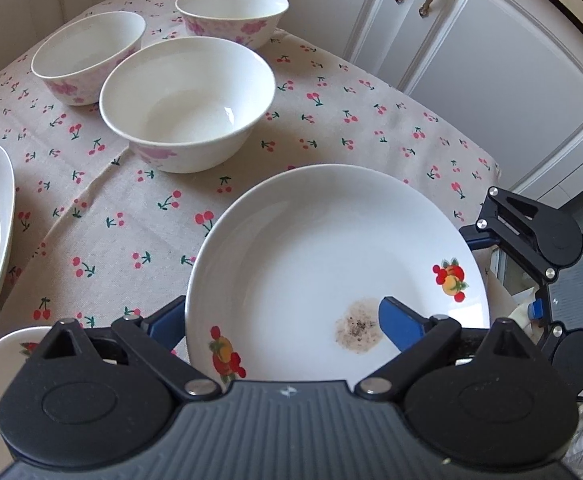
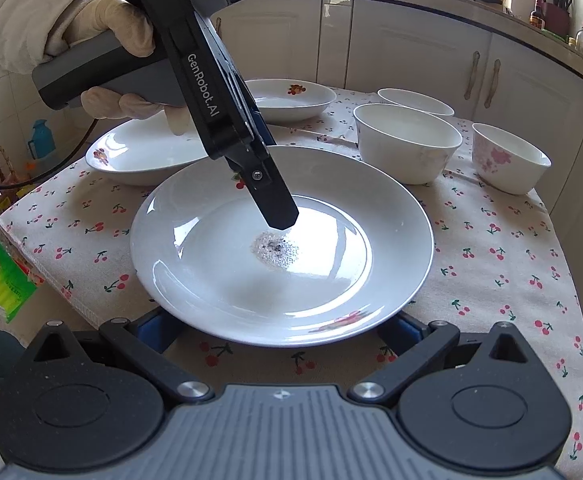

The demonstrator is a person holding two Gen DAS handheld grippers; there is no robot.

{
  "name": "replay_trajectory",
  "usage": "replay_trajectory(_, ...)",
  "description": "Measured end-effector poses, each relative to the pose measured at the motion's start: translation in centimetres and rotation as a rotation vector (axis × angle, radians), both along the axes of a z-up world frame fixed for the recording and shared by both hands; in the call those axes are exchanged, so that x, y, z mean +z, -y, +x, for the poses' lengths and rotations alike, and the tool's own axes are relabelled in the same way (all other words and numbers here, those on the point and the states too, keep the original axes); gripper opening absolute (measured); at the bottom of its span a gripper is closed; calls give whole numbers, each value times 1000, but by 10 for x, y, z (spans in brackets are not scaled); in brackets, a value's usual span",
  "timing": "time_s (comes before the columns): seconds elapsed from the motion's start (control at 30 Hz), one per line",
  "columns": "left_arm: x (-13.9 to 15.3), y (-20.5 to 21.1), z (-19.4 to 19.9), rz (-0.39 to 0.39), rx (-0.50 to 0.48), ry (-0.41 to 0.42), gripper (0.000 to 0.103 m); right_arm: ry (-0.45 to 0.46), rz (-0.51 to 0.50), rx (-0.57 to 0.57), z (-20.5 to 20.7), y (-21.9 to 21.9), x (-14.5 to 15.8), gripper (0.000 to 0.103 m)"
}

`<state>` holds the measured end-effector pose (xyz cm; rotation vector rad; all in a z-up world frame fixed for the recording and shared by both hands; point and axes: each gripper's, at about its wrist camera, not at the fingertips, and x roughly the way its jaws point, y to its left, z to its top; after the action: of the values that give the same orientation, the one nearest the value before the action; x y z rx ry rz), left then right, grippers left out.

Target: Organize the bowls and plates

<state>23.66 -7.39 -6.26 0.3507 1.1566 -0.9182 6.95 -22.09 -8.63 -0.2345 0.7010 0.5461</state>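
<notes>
Left wrist view: the left tongs (image 1: 279,326) are clamped on the near rim of a white plate (image 1: 323,248), one blue finger (image 1: 401,326) lying over the inside of the plate beside a speckled brown smudge (image 1: 357,330), the other under the rim. The plate (fruit motifs on its rim) is tilted above the cherry-print cloth (image 1: 139,208) covering the bench. In the right wrist view the right tongs (image 2: 279,330) stand apart, their blue fingers either side of the plate's near edge and below it; I cannot tell whether they touch it. Beyond sit three bowls (image 2: 407,142) to the right and two more plates (image 2: 139,156) on the left.
</notes>
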Motion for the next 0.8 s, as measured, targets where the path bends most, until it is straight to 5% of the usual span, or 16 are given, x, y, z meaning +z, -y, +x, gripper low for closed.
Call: replay_trajectory(0.8, -2, 2, 4, -17, 4, -24, 96, -30, -4, -9, 3, -6, 5, 103)
